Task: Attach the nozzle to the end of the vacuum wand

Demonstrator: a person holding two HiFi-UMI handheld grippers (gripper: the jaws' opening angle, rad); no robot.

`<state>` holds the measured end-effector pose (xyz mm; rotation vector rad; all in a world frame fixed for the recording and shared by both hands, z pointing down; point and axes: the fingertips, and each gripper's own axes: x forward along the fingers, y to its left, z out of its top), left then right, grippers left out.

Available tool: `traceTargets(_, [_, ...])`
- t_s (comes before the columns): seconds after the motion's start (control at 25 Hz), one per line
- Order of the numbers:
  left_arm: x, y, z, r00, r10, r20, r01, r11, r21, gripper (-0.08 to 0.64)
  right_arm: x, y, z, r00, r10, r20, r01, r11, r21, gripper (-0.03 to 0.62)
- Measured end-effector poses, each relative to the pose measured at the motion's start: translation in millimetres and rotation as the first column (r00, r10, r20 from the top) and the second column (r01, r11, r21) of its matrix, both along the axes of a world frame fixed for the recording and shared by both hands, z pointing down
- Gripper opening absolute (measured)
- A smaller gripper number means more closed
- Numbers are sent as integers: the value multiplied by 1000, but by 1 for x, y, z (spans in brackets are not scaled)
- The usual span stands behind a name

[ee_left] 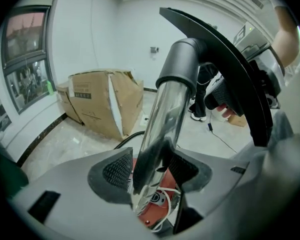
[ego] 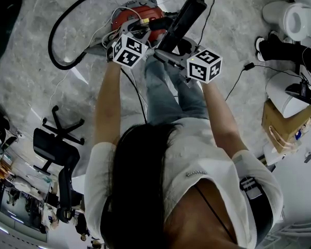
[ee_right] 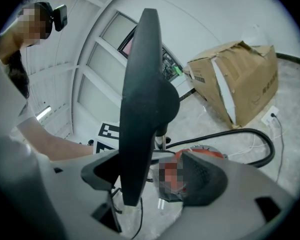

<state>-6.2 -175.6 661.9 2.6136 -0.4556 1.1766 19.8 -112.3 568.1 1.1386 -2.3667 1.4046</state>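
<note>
Left gripper point(ee_left: 150, 170) sits slack round the wand point(ee_left: 165, 114), right gripper point(ee_right: 155, 174) gapes w/ the nozzle point(ee_right: 140, 99) unclamped between its jaws at the wand's far end, so if the joint's not seated, it'll prob. drop onto the vacuum point(ego: 140, 14) below.

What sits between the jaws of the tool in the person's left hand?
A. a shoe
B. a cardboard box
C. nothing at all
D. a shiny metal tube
D: in the left gripper view the shiny vacuum wand runs up between the jaws of the left gripper, with the black nozzle at its top end.
</note>
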Motion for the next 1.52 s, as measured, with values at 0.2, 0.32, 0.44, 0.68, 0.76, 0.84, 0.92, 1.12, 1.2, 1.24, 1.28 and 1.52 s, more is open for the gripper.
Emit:
traceTargets(0.2, [2, 1, 3, 1000, -4, -2, 4, 1000, -15, 229, 5, -2, 3, 998, 63, 6, -63, 998, -10, 367])
traceTargets(0.32, [1, -1, 4, 1000, -21, -9, 21, 999, -30, 230, 3, -6, 5, 998, 61, -2, -61, 998, -7, 368])
traceTargets(0.44, [0, -4, 4, 999, -43, -10, 43, 999, -32, 233, 6, -9, 3, 998, 67, 2, -67, 998, -3, 370])
traceTargets(0.68, [1, -5, 6, 997, -73, -12, 73, 997, -35, 233, 13, -12, 4, 996, 94, -9, -94, 996, -1, 370])
traceTargets(0.76, [0, -5, 6, 997, -80, -13, 80, 996, -39, 235, 13, -13, 5, 995, 100, -10, -100, 995, -1, 370])
traceTargets(0.84, [-1, -6, 6, 996, -89, -13, 88, 995, -42, 233, 13, -13, 4, 994, 107, -8, -107, 994, -1, 370])
traceTargets(0.92, [-2, -7, 5, 994, -104, -17, 103, 994, -45, 233, 14, -14, 3, 993, 118, -1, -118, 993, -2, 370])
traceTargets(1.12, [-10, -8, 4, 987, -155, -27, 154, 987, -49, 233, 16, -15, -2, 990, 141, 27, -141, 990, -2, 370])
traceTargets(1.2, [-12, -8, 1, 982, -186, -42, 183, 982, -54, 235, 19, -15, -3, 988, 151, 33, -151, 989, 0, 371])
traceTargets(1.24, [-13, -7, 0, 980, -194, -45, 191, 980, -56, 237, 21, -15, -3, 987, 158, 39, -158, 987, 0, 373])
traceTargets(1.28, [-15, -5, 0, 979, -198, -46, 195, 979, -56, 239, 22, -14, -3, 985, 163, 48, -163, 987, -2, 373])
traceTargets(1.52, [-35, 4, -13, 945, -313, -99, 305, 948, -86, 244, 40, -8, -11, 976, 203, 76, -202, 979, -17, 373])
